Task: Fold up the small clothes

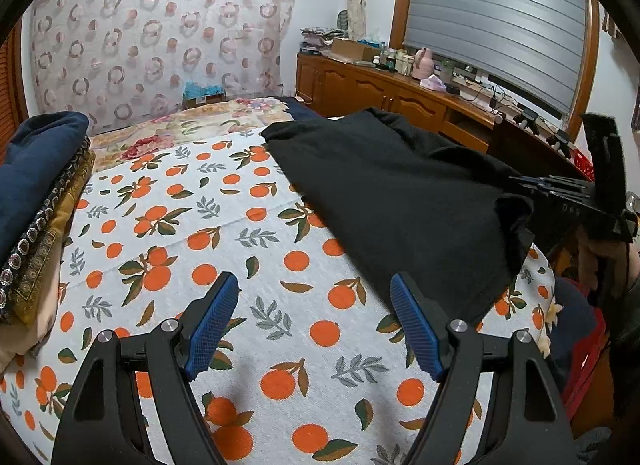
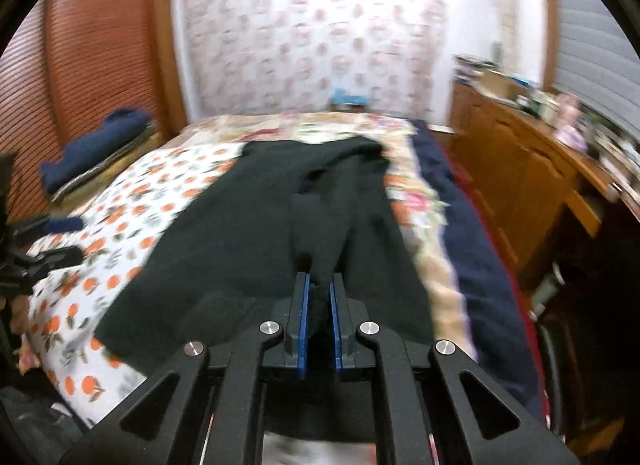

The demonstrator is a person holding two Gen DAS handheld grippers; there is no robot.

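Observation:
A black garment [image 1: 392, 193] lies spread on the orange-print bed cover [image 1: 208, 233], towards its right side. My left gripper [image 1: 316, 317] hovers open over the cover, with nothing between its blue pads; its right pad sits next to the garment's near edge. My right gripper [image 2: 319, 297] is shut on a bunched fold of the black garment [image 2: 256, 233] at its near edge, the cloth pinched between the blue pads. In the left wrist view the right gripper [image 1: 536, 185] shows at the right, holding that lifted corner. The right wrist view is blurred.
A stack of folded cloth with a navy piece on top [image 1: 36, 169] sits at the bed's left edge. A wooden cabinet [image 1: 384, 93] with clutter runs along the right wall. A floral quilt [image 1: 192, 125] covers the far end of the bed. A red crate [image 1: 588, 357] stands beside the bed.

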